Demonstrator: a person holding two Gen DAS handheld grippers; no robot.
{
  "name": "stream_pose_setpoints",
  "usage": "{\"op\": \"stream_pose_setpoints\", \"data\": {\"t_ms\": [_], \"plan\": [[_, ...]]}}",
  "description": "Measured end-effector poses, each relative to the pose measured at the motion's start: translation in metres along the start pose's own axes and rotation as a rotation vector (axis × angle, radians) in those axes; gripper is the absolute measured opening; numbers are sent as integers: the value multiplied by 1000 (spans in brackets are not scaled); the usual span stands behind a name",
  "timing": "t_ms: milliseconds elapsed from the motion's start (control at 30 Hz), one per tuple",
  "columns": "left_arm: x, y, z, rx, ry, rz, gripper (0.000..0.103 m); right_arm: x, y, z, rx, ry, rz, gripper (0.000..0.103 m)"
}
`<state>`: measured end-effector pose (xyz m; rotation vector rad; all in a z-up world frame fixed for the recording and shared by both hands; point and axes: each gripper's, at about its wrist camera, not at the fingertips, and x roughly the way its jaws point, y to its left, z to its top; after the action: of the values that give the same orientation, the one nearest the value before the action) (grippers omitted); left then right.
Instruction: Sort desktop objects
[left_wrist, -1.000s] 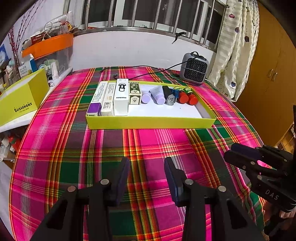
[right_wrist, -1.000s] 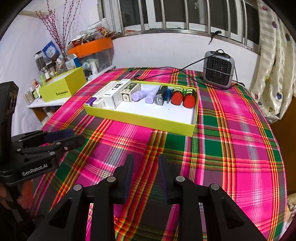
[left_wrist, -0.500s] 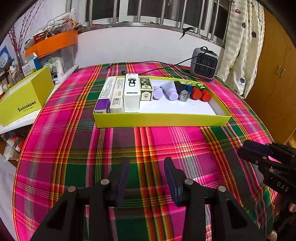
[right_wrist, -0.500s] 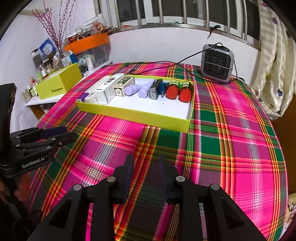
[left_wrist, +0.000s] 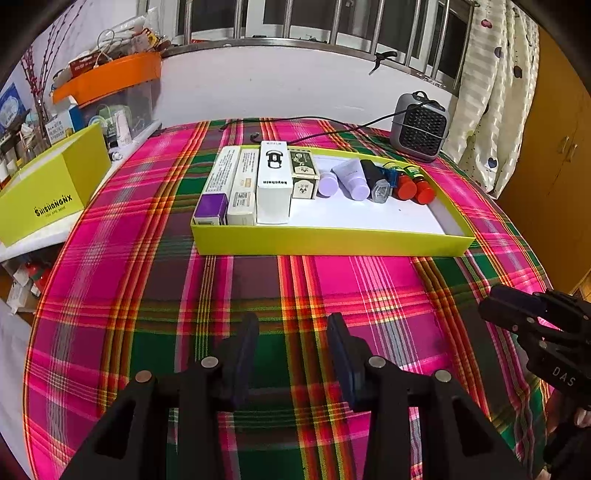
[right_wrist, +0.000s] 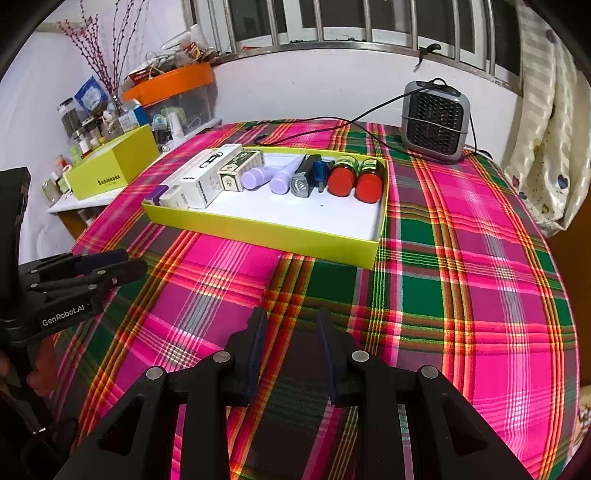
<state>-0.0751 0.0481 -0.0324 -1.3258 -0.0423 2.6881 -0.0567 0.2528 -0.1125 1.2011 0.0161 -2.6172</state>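
Note:
A shallow yellow tray (left_wrist: 332, 242) (right_wrist: 266, 232) sits mid-table. In a row along its far side lie several cartons, a tall white one (left_wrist: 273, 182) (right_wrist: 205, 177) among them, two lilac tubes (left_wrist: 351, 179) (right_wrist: 280, 179), a dark bottle (left_wrist: 376, 181) (right_wrist: 304, 177) and two red-capped bottles (left_wrist: 413, 188) (right_wrist: 354, 179). My left gripper (left_wrist: 291, 325) (right_wrist: 110, 264) is open and empty above the cloth, short of the tray. My right gripper (right_wrist: 290, 321) (left_wrist: 491, 299) is open and empty, also near the table's front.
A pink and green plaid cloth (left_wrist: 147, 277) (right_wrist: 461, 258) covers the round table. A grey heater (left_wrist: 419, 127) (right_wrist: 436, 122) with its cord stands behind the tray. A yellow box (left_wrist: 48, 195) (right_wrist: 114, 168) and a cluttered shelf are on the left.
Both grippers have drawn back and up from the tray, so it sits farther off in both views. Both stay open and empty.

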Motion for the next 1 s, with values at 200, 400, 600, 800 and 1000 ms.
{"op": "stream_pose_setpoints", "data": {"t_ms": [200, 400, 600, 800, 1000], "plan": [[3, 2, 1, -26, 24, -9, 40, 1, 1, 0, -7, 7, -1, 28], [-1, -5, 3, 8, 10, 8, 40, 2, 2, 1, -9, 11, -4, 28], [-9, -7, 6, 20, -10, 3, 40, 1, 4, 3, -17, 6, -5, 28], [-13, -9, 7, 36, -23, 22, 40, -1, 6, 5, -26, 4, -4, 28], [-15, -11, 7, 46, -34, 35, 36, -2, 9, 8, -39, 1, -5, 28]]}}
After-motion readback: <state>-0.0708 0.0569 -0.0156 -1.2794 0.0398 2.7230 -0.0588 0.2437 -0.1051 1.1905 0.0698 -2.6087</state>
